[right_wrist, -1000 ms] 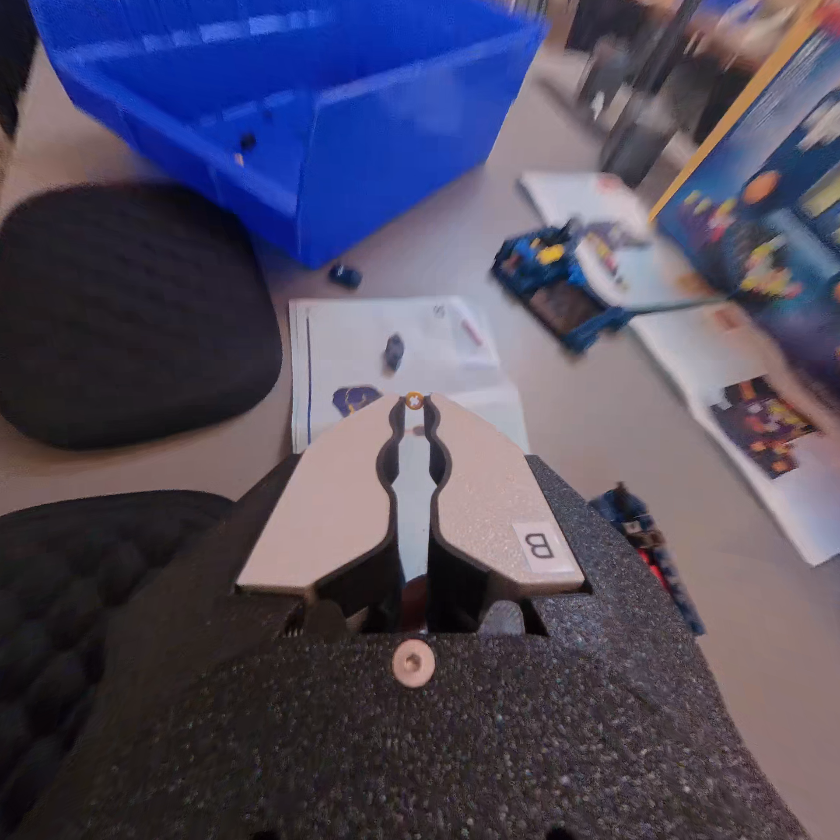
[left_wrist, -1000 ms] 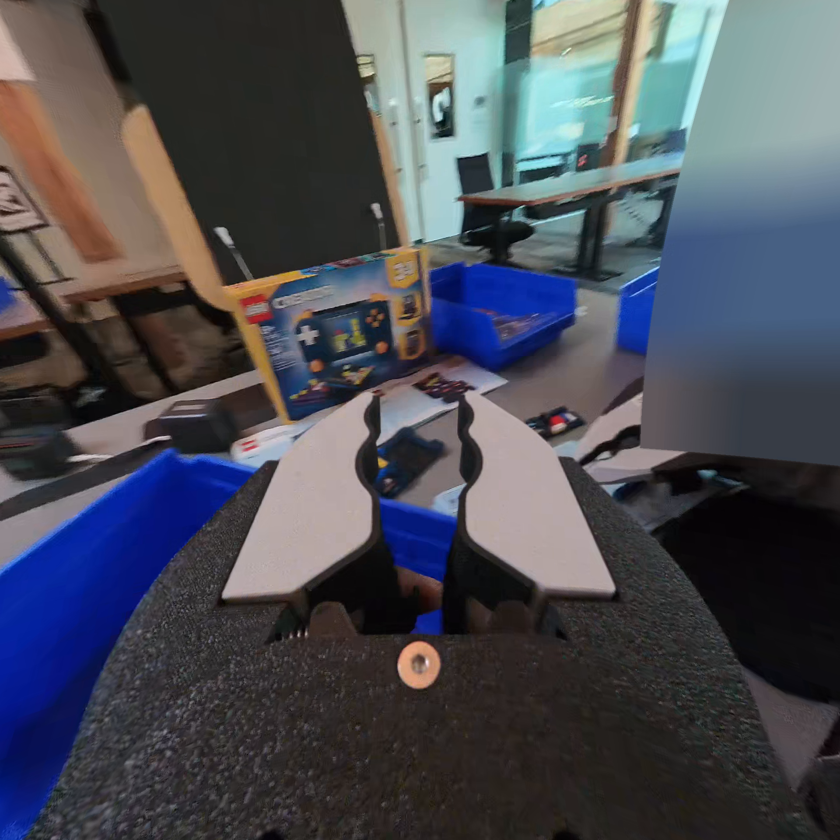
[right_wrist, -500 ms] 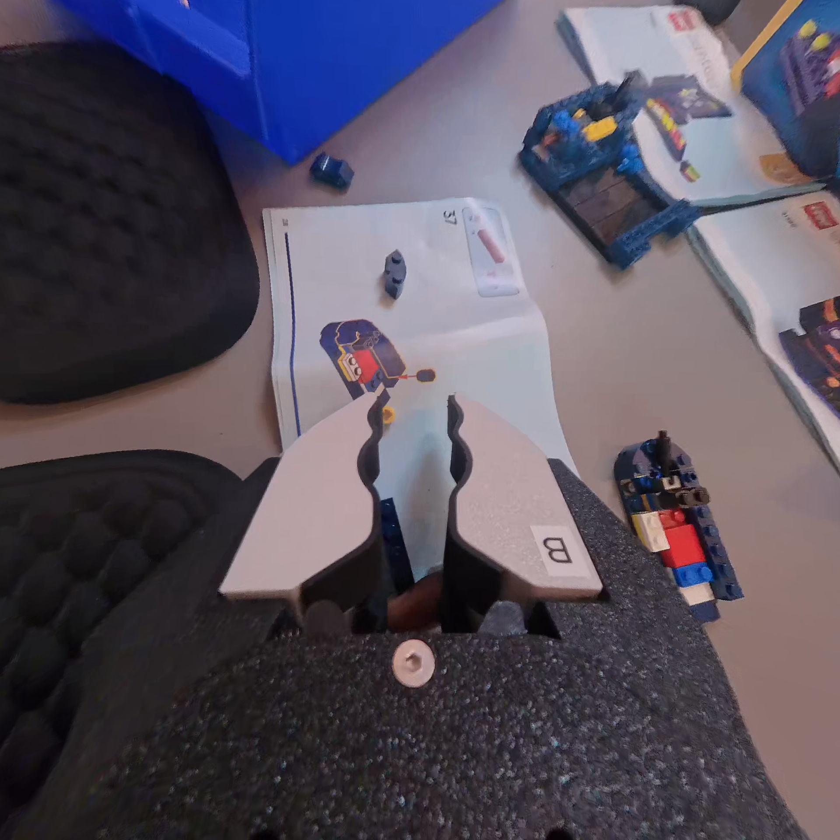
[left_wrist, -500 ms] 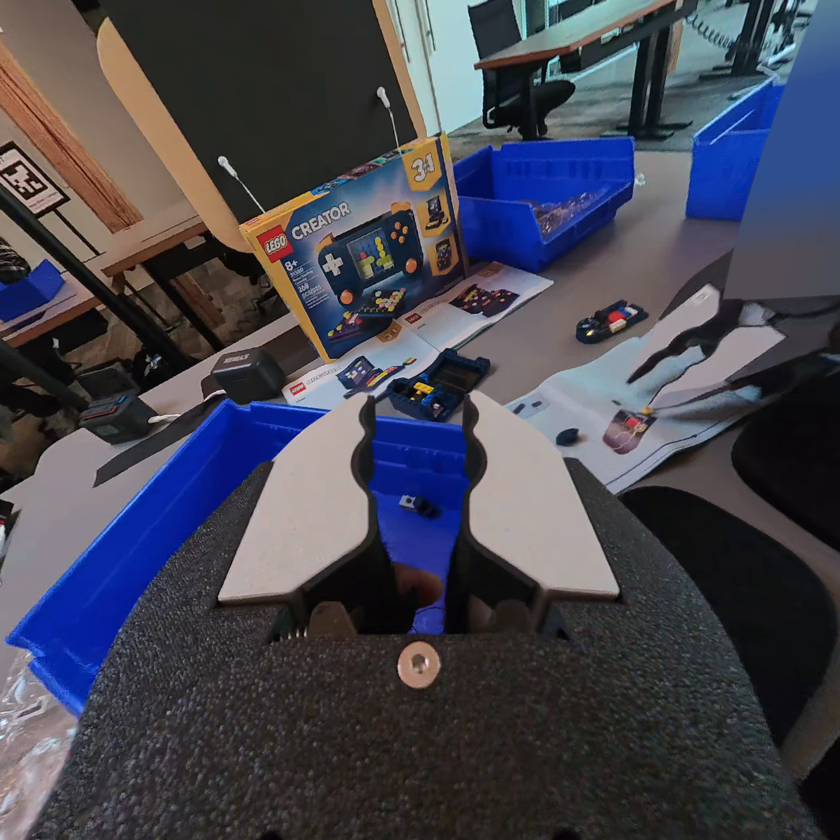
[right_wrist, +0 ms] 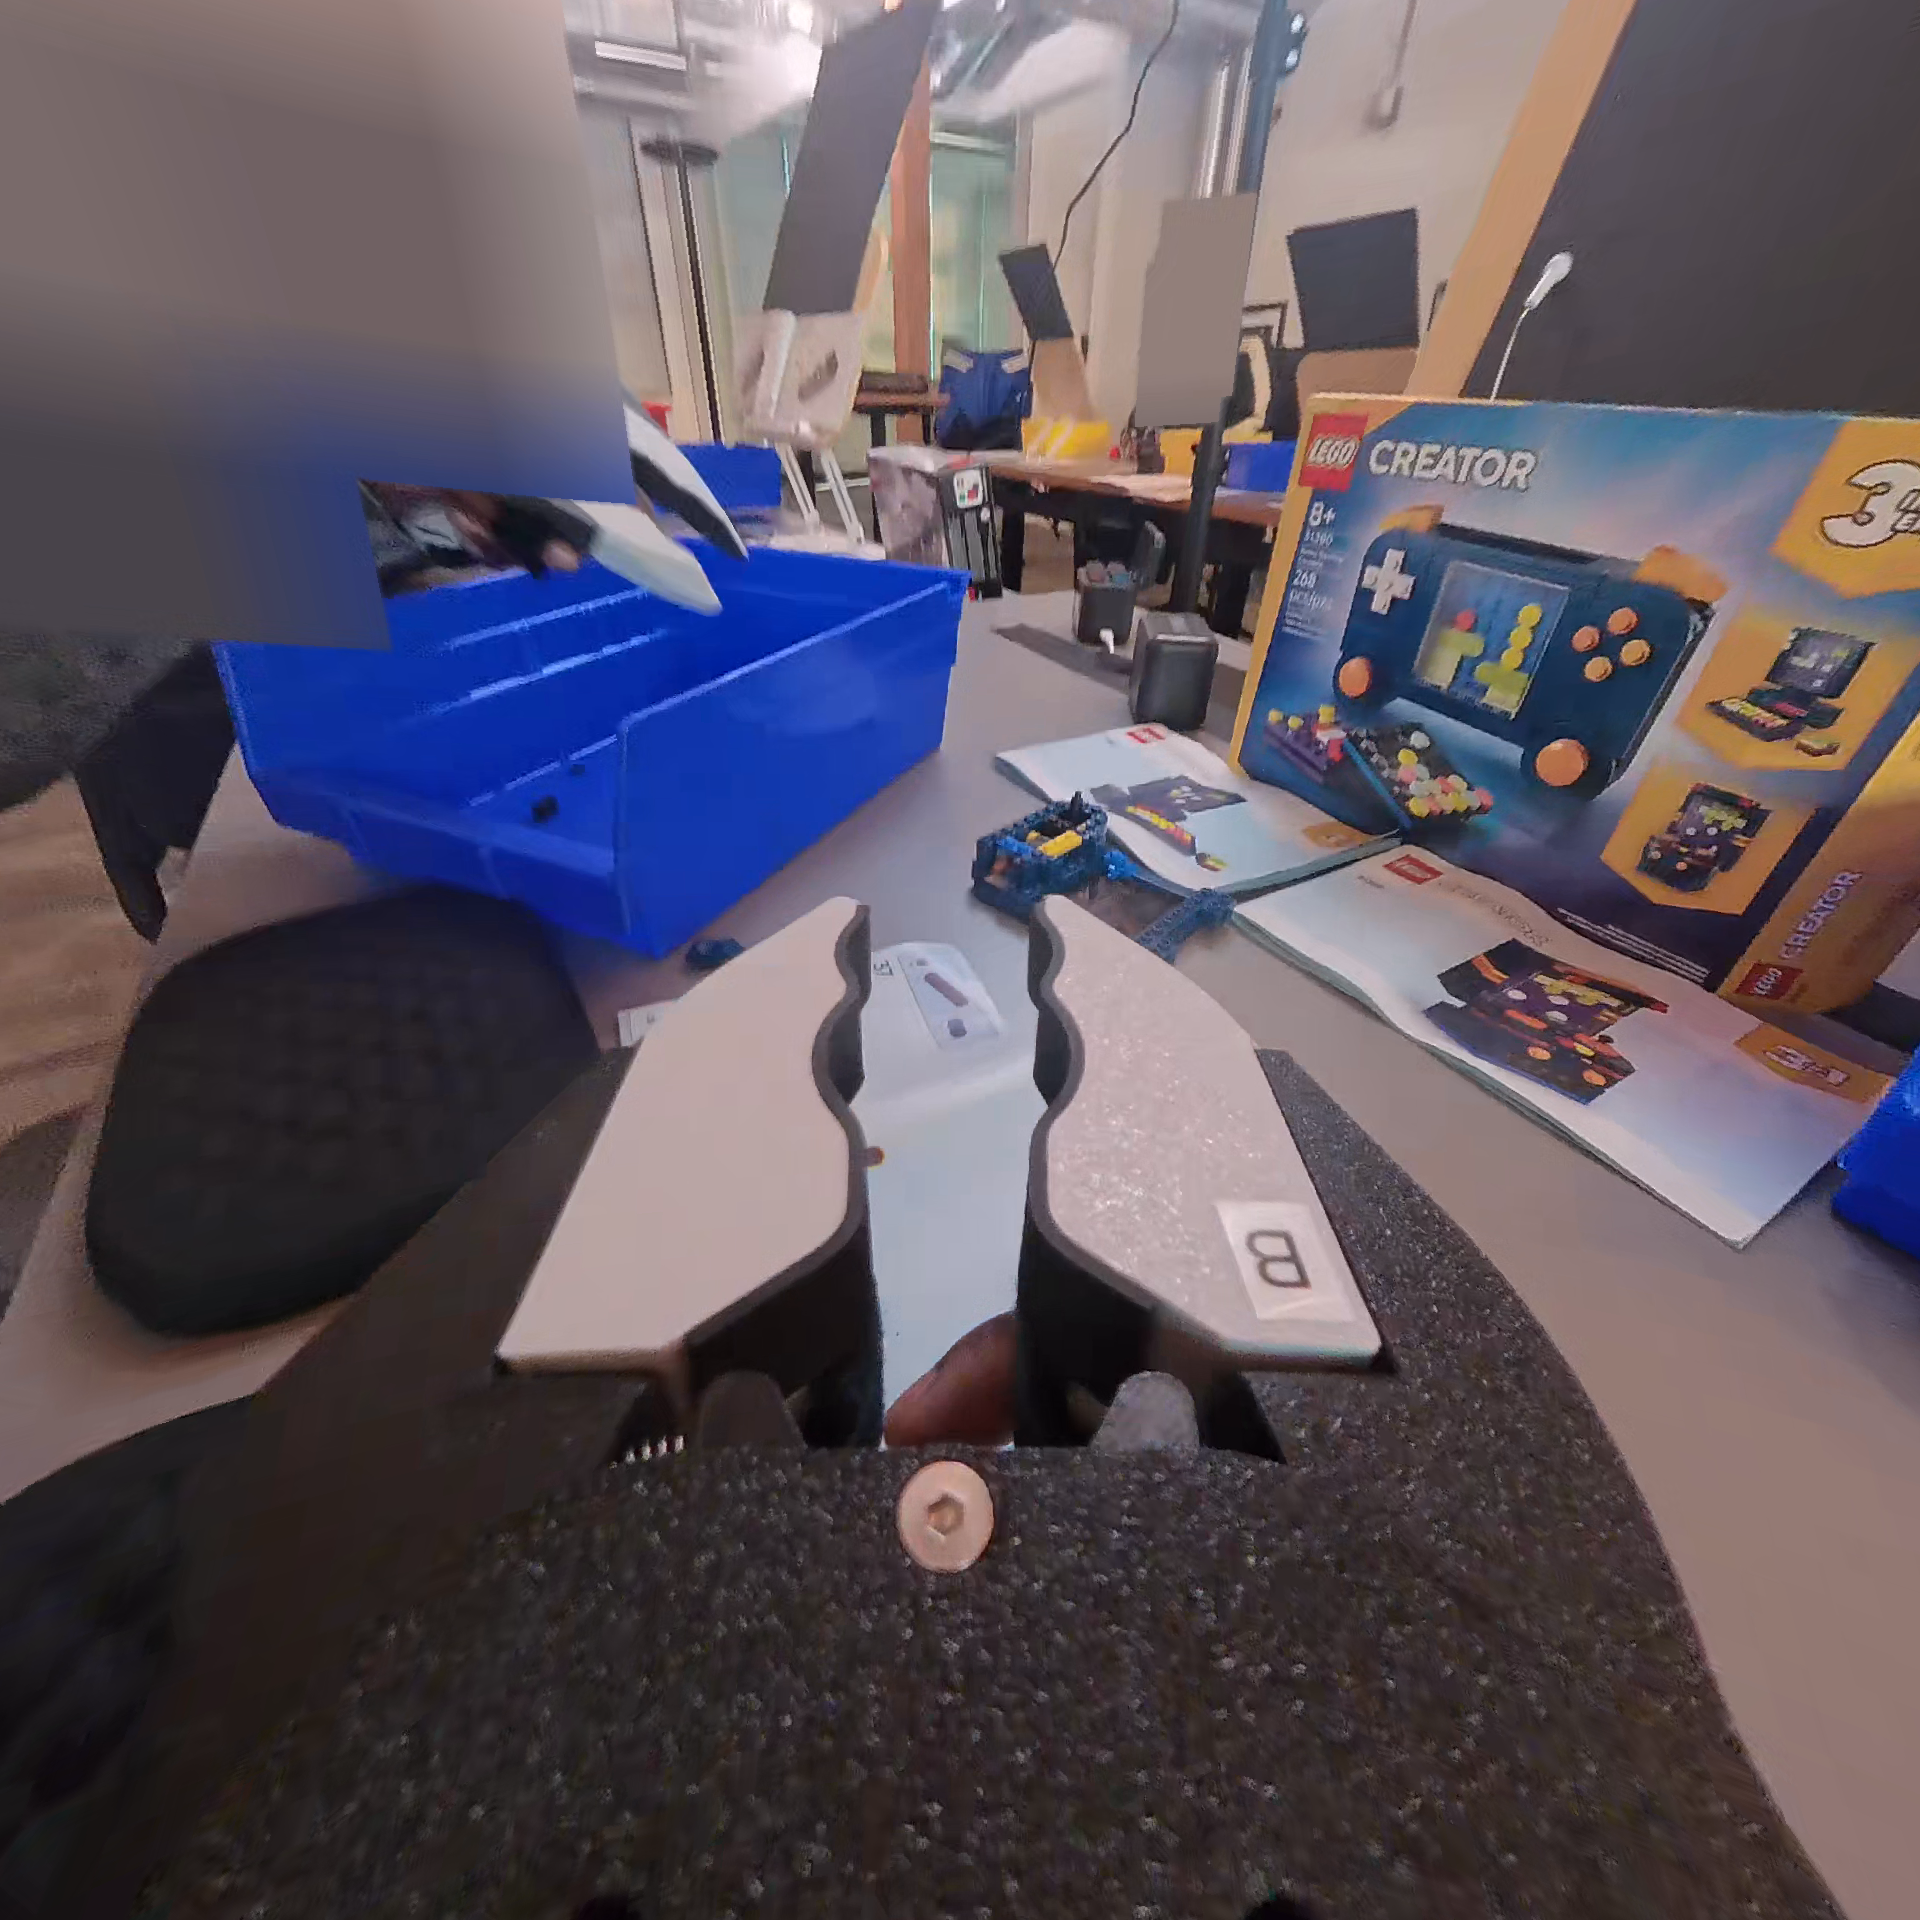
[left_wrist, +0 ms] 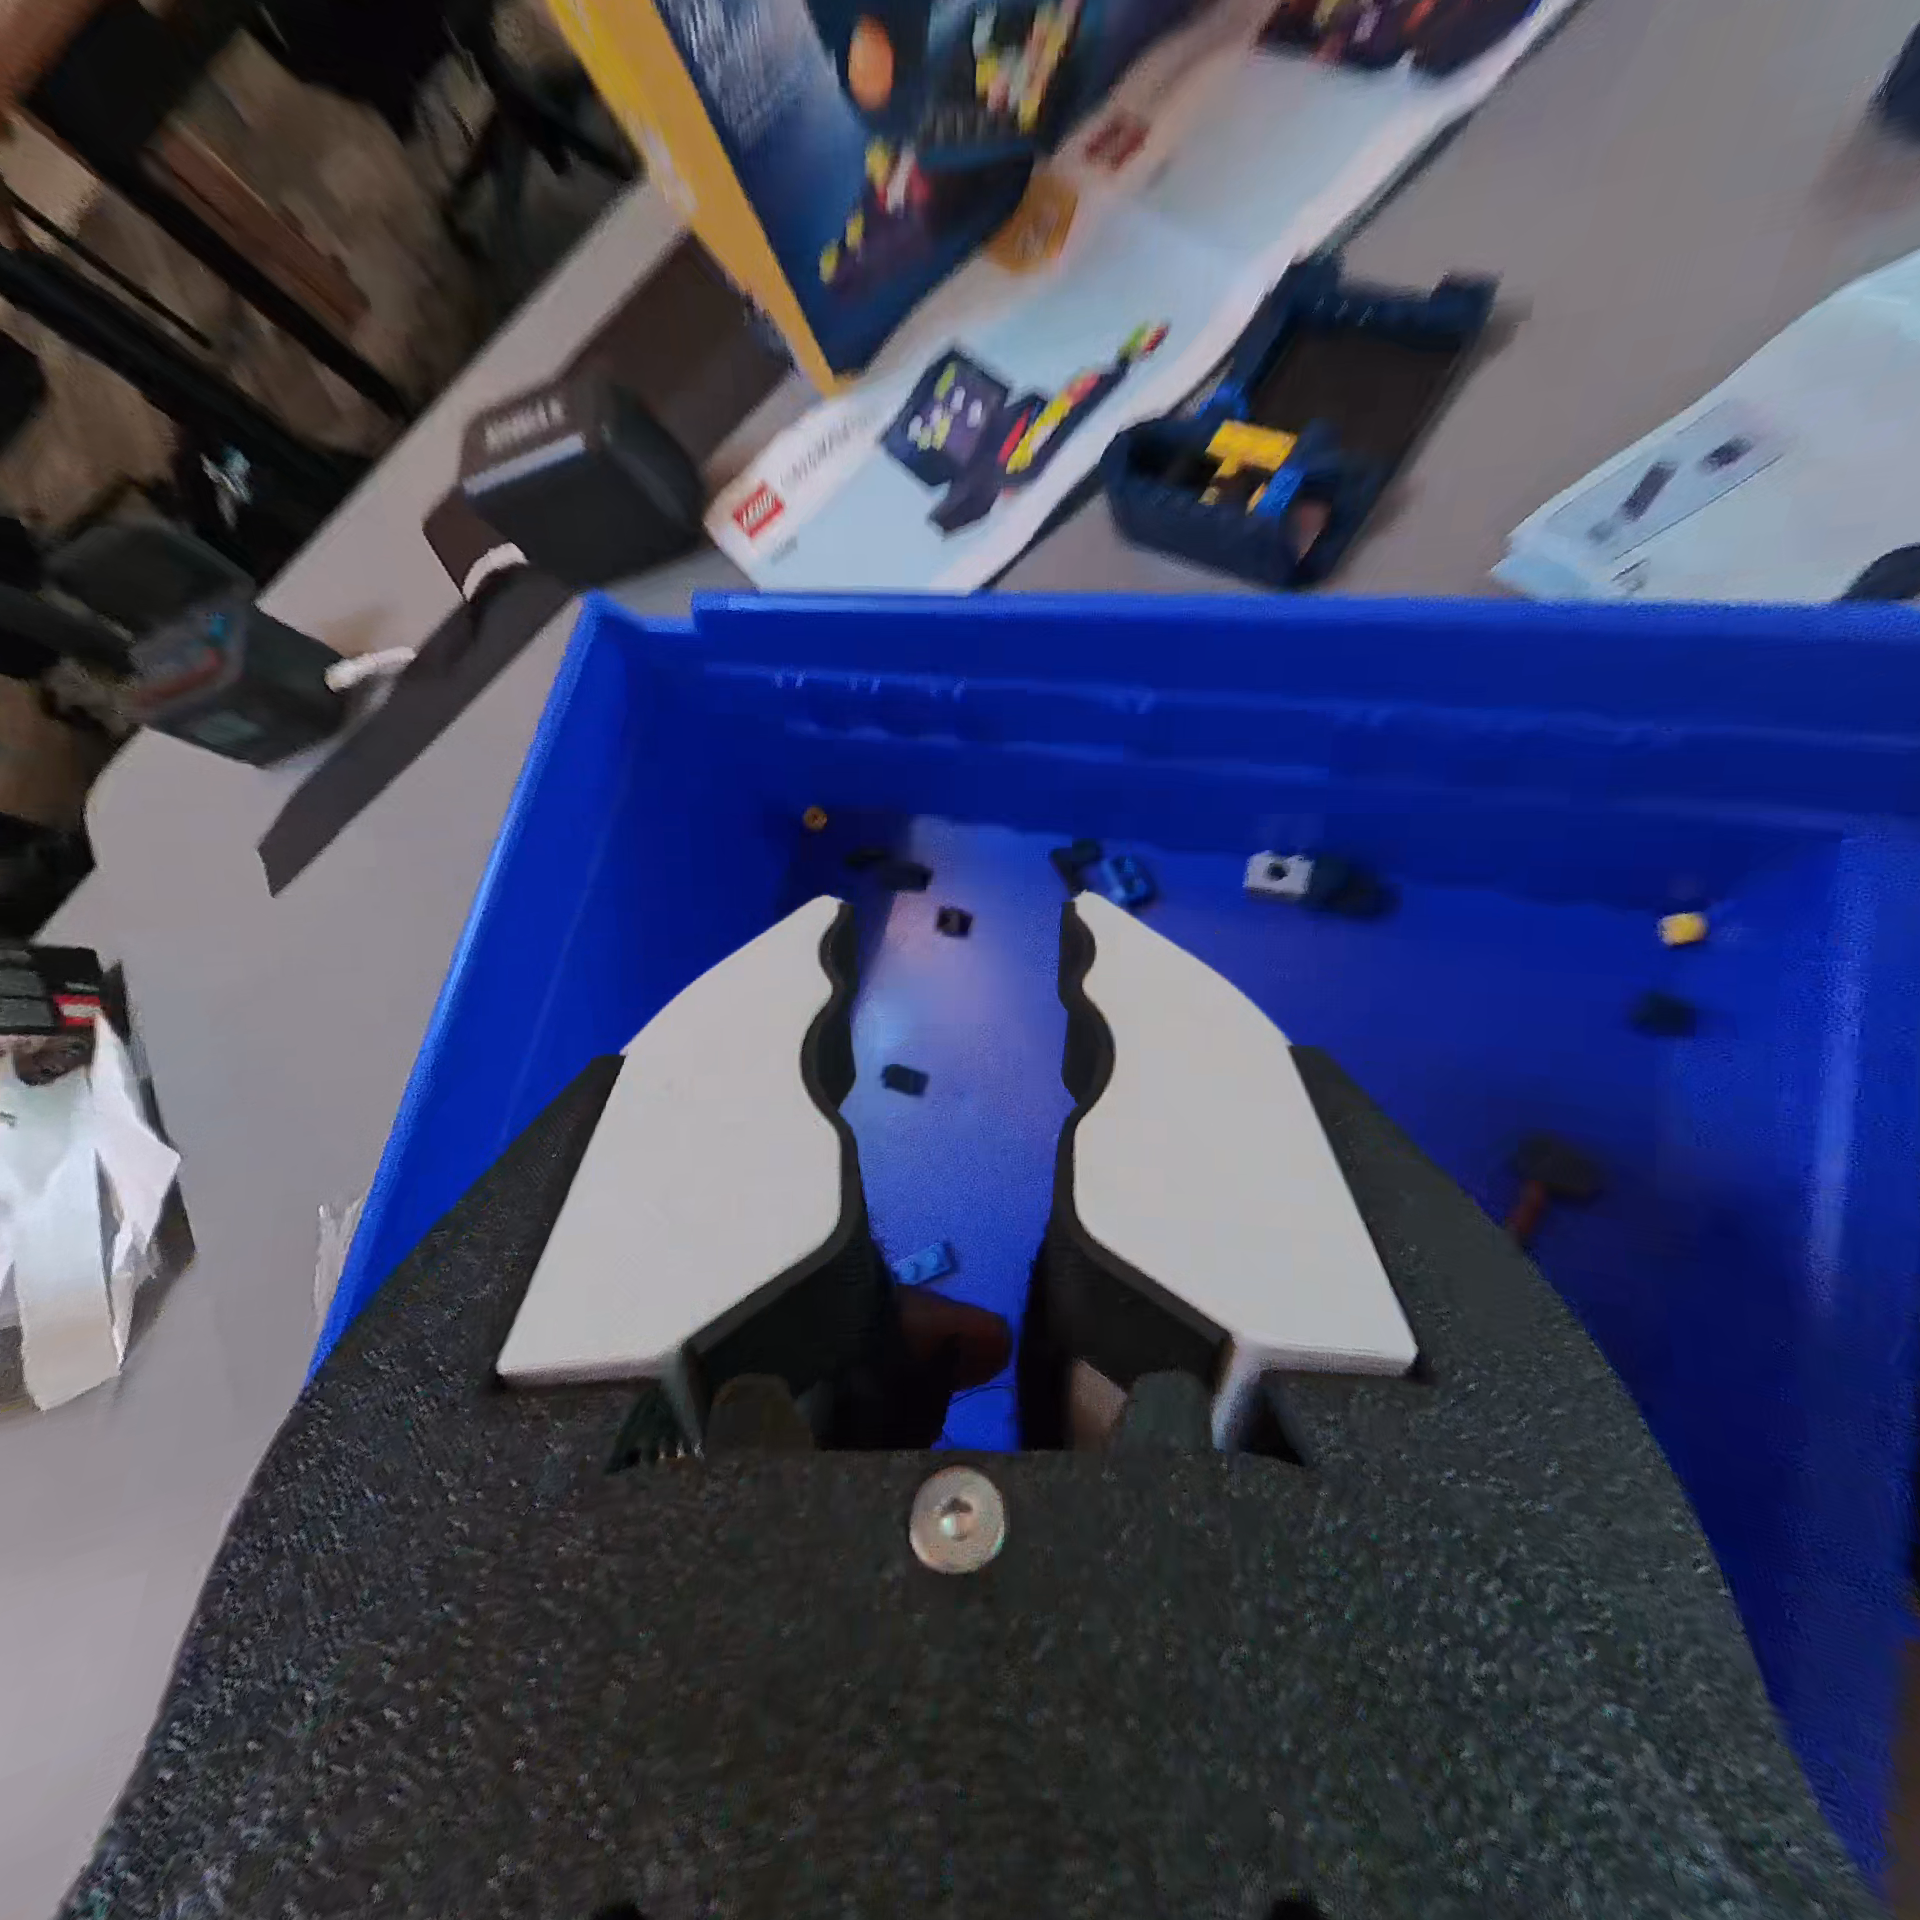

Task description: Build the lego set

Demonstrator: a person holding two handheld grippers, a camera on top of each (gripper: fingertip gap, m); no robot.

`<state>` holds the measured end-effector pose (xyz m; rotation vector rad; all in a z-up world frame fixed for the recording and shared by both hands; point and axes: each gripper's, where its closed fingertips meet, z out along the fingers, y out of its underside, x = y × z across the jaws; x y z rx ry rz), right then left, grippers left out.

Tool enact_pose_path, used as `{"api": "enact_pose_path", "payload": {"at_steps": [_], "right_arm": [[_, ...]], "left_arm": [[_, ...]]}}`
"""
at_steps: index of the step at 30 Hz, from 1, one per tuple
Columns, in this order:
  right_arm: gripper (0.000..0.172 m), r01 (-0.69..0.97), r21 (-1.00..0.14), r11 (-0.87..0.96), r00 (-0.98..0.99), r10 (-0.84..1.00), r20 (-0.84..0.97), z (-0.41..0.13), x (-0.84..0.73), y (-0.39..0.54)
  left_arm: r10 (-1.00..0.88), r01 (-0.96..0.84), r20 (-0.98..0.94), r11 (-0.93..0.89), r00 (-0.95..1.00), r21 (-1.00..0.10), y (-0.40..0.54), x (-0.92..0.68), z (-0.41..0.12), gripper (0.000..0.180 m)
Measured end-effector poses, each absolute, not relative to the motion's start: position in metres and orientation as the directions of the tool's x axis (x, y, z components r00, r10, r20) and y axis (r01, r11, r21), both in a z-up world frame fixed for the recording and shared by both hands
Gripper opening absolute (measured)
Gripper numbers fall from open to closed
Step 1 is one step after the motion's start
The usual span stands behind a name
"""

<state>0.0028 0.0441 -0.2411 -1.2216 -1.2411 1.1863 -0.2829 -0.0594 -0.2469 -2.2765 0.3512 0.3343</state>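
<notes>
Two grippers stood with jaws parted and nothing held. Left gripper (left_wrist: 951,914) hung over the blue bin (left_wrist: 623,727), small bricks (left_wrist: 902,1081) loose on its floor beneath. Right gripper (right_wrist: 945,914) hovered above an open booklet (right_wrist: 935,997) on the surface (right_wrist: 1558,1351). Risk judged: motion blur could spoil aim at such tiny bricks. Beyond stood a printed toy box (right_wrist: 1558,665); its wording is withheld.
</notes>
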Motion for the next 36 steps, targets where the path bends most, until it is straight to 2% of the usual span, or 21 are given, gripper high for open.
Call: {"api": "enact_pose_path", "payload": {"at_steps": [5, 7, 10, 12, 13, 15, 17, 18, 20, 23, 26, 29, 32, 34, 36], "right_arm": [[0.028, 0.027, -1.0, 0.007, -0.005, 1.0, 0.007, -0.242, 0.003, 0.045], [0.028, 0.042, -0.998, 0.036, 0.01, 0.999, 0.037, -0.245, 0.003, 0.046], [0.028, 0.056, -0.996, 0.07, 0.024, 0.997, 0.072, -0.248, 0.004, 0.048], [0.027, 0.05, -0.997, 0.057, 0.019, 0.998, 0.058, -0.248, 0.004, 0.048], [0.027, 0.049, -0.998, 0.045, 0.009, 0.999, 0.045, -0.249, 0.003, 0.047], [0.027, 0.055, -0.998, 0.029, -0.004, 1.0, 0.029, -0.251, 0.002, 0.046], [0.027, 0.06, -0.997, 0.04, -0.003, 0.999, 0.04, -0.251, 0.002, 0.045], [0.027, 0.056, -0.997, 0.052, 0.0, 0.999, 0.052, -0.249, 0.002, 0.045], [0.027, 0.049, -0.996, 0.074, 0.012, 0.997, 0.075, -0.247, 0.003, 0.046], [0.026, 0.046, -0.995, 0.085, 0.024, 0.996, 0.086, -0.246, 0.005, 0.048], [0.025, 0.04, -0.995, 0.091, 0.035, 0.995, 0.092, -0.245, 0.006, 0.049], [0.025, 0.035, -0.995, 0.09, 0.038, 0.995, 0.091, -0.244, 0.007, 0.049], [0.025, 0.036, -0.996, 0.086, 0.02, 0.996, 0.087, -0.244, 0.005, 0.046], [0.025, 0.05, -0.994, 0.097, 0.016, 0.995, 0.098, -0.246, 0.004, 0.044], [0.025, 0.048, -0.992, 0.12, 0.02, 0.992, 0.121, -0.245, 0.004, 0.043]], "left_arm": [[-0.219, -0.33, -0.262, -0.776, 0.94, -0.538, -0.027, -0.323, -0.3, 0.031], [-0.165, -0.301, -0.293, -0.801, 0.942, -0.518, -0.019, -0.341, -0.307, 0.026], [0.006, -0.399, -0.528, -0.648, 0.849, -0.649, -0.001, -0.364, -0.256, 0.03], [0.061, -0.572, -0.718, -0.56, 0.693, -0.599, 0.001, -0.371, -0.212, 0.042], [0.02, -0.616, -0.752, -0.56, 0.658, -0.554, 0.0, -0.371, -0.204, 0.047], [-0.178, -0.594, -0.652, -0.63, 0.737, -0.5, -0.004, -0.368, -0.222, 0.061], [-0.319, -0.51, -0.43, -0.723, 0.845, -0.466, -0.012, -0.369, -0.247, 0.061], [-0.319, -0.487, -0.401, -0.752, 0.859, -0.445, -0.011, -0.38, -0.253, 0.059], [-0.362, -0.495, -0.391, -0.804, 0.846, -0.329, -0.014, -0.406, -0.267, 0.053], [-0.496, -0.536, -0.244, -0.833, 0.833, -0.137, -0.032, -0.414, -0.295, 0.023], [-0.47, -0.491, -0.168, -0.862, 0.867, -0.124, -0.036, -0.405, -0.279, 0.011], [-0.45, -0.522, -0.3, -0.819, 0.841, -0.238, -0.037, -0.385, -0.218, 0.006], [-0.428, -0.581, -0.461, -0.77, 0.778, -0.265, -0.048, -0.369, -0.171, 0.004], [-0.409, -0.563, -0.452, -0.775, 0.793, -0.286, -0.05, -0.369, -0.17, 0.003], [-0.4, -0.547, -0.464, -0.802, 0.79, -0.241, -0.053, -0.382, -0.18, 0.005]]}}
